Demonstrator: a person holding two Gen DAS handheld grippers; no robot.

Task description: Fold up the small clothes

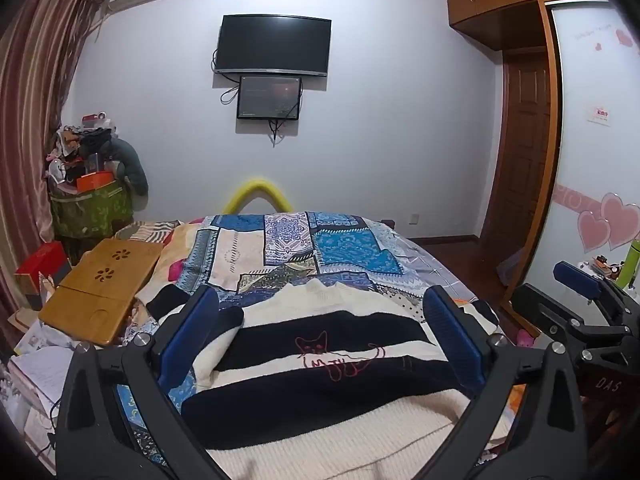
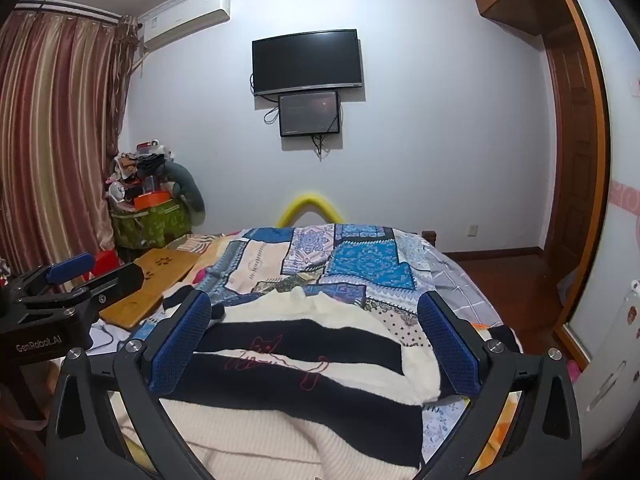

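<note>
A black-and-cream striped sweater (image 1: 320, 364) with a red cat outline lies spread on the patchwork bedspread (image 1: 344, 244). It also shows in the right wrist view (image 2: 296, 360). My left gripper (image 1: 320, 312) is open and empty, its blue pads wide apart above the sweater. My right gripper (image 2: 316, 312) is open and empty too, held over the same sweater. The right gripper also shows at the right edge of the left wrist view (image 1: 580, 284). The left gripper shows at the left edge of the right wrist view (image 2: 76, 268).
A wooden lap tray (image 1: 100, 292) lies on the bed's left side, with a red box (image 1: 40, 264) and papers beside it. A cluttered green basket (image 1: 90, 208) stands by the striped curtain. A wardrobe (image 1: 592, 160) and a door are on the right. Two screens (image 1: 274, 46) hang on the far wall.
</note>
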